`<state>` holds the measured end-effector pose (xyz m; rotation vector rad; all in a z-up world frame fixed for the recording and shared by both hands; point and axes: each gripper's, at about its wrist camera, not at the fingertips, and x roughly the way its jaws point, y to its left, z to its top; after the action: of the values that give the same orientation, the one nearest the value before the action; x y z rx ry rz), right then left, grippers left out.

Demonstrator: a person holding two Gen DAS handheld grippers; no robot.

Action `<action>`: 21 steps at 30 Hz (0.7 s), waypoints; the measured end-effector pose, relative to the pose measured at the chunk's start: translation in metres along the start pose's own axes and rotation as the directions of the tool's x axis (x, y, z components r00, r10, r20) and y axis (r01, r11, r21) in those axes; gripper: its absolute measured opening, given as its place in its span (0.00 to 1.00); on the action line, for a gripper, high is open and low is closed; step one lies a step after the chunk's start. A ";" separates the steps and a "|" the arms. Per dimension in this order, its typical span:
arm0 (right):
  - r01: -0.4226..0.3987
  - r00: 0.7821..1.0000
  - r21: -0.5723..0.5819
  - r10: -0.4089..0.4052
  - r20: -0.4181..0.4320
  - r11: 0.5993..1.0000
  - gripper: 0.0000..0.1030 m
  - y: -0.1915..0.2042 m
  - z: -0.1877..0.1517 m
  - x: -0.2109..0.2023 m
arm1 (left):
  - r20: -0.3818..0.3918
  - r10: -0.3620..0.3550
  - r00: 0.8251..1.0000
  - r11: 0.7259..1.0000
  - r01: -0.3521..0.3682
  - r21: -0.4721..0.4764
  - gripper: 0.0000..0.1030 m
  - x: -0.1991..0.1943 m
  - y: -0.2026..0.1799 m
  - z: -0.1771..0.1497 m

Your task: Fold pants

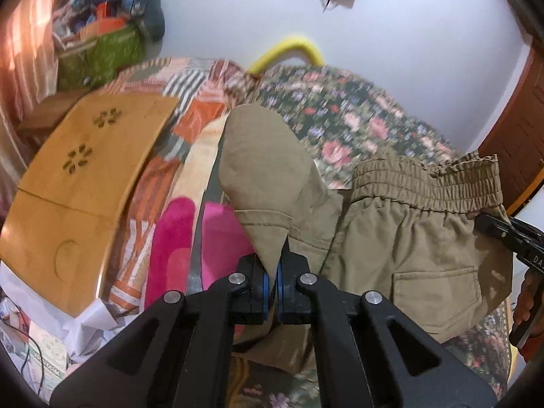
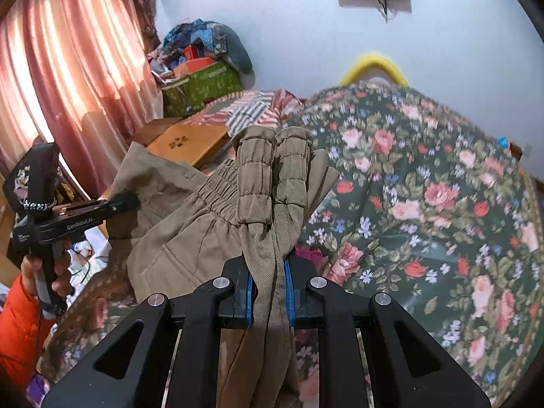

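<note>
**Colleague:** What have your left tongs got?

**Me:** My left tongs (image 1: pixel 272 284) are pressed together on a pointed fold of the khaki pants (image 1: pixel 391 238). The blue pads (image 1: pixel 266 280) pinch the cloth right at its tip, and the fabric rises from there towards the bed.

**Colleague:** And the right?

**Me:** My right tongs (image 2: pixel 268 292) are pinching a thicker bunch of the same pants (image 2: pixel 190 231). The gathered elastic cuffs (image 2: pixel 272 176) stand up just past the fingertips, two of them side by side, and more cloth hangs below the jaws.

**Colleague:** Where are the pants overall?

**Me:** Held up between both tongs over the bed, above the dark floral bedspread (image 2: pixel 425 204). From the left camera I see the elastic waistband (image 1: pixel 425 183) stretched across to the right, a back pocket (image 1: pixel 438 292) below it, and the other tool coming in at the frame edge. Whether any of the cloth still touches the bedspread I can't say for certain; the picture is smeared there.

**Colleague:** Anything else around?

**Me:** A wooden lap tray (image 1: pixel 78 183) with cut-out flower shapes lies on the left side of the bed, beside a striped patchwork cover (image 1: pixel 190 102). A bright pink cloth (image 1: pixel 176 238) lies near my left tongs. From the right camera I see the hand (image 2: pixel 44 272) gripping the left tool, with an orange sleeve (image 2: pixel 17 323), and pink curtains (image 2: pixel 68 68) behind it.
</note>
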<state>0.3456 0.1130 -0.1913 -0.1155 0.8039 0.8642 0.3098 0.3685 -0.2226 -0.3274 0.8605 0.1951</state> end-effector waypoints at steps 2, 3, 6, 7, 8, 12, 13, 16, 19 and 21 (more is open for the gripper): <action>-0.003 1.000 0.017 0.004 -0.029 1.000 0.12 -0.007 -0.005 0.013 | -0.035 0.009 0.999 1.000 -0.010 -0.009 0.03 0.016 0.005 -0.005; 0.000 0.999 0.026 0.002 -0.053 1.000 0.12 -0.011 -0.009 0.022 | -0.047 0.022 0.999 1.000 -0.022 -0.012 0.03 0.023 0.007 -0.007; 0.025 0.995 0.036 -0.021 -0.098 0.999 0.12 -0.019 -0.021 0.038 | -0.089 0.048 0.995 0.999 -0.050 -0.019 0.06 0.041 0.016 -0.012; 0.032 0.993 0.043 -0.027 -0.111 0.999 0.13 -0.022 -0.025 0.043 | -0.103 0.050 0.993 0.998 -0.053 -0.028 0.10 0.046 0.019 -0.015; 0.034 0.993 0.050 -0.028 -0.118 0.998 0.14 -0.025 -0.028 0.044 | -0.112 0.054 0.992 0.998 -0.058 -0.035 0.12 0.049 0.021 -0.017; 0.042 0.988 0.067 -0.032 -0.151 0.997 0.23 -0.033 -0.034 0.047 | -0.112 0.087 0.990 0.996 -0.088 -0.001 0.22 0.048 0.020 -0.021; 0.045 0.987 0.063 -0.034 -0.158 0.997 0.23 -0.032 -0.034 0.046 | -0.113 0.113 0.987 0.994 -0.111 0.023 0.28 0.046 0.017 -0.022; 0.089 0.983 0.029 -0.083 -0.166 0.996 0.28 -0.029 -0.033 0.040 | -0.113 0.160 0.981 0.986 -0.155 0.054 0.37 0.036 0.013 -0.027; 0.122 0.982 0.005 -0.120 -0.146 0.992 0.42 -0.024 -0.031 0.024 | -0.113 0.154 0.982 0.988 -0.152 0.030 0.37 0.021 0.015 -0.031; 0.133 0.985 0.002 -0.132 -0.109 0.991 0.45 -0.019 -0.030 0.005 | -0.098 0.152 0.983 0.988 -0.151 0.020 0.37 0.006 0.012 -0.032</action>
<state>0.3439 0.0921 -0.2199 -0.2071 0.8913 0.7331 0.2876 0.3680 -0.2489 -0.2617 0.9857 0.3172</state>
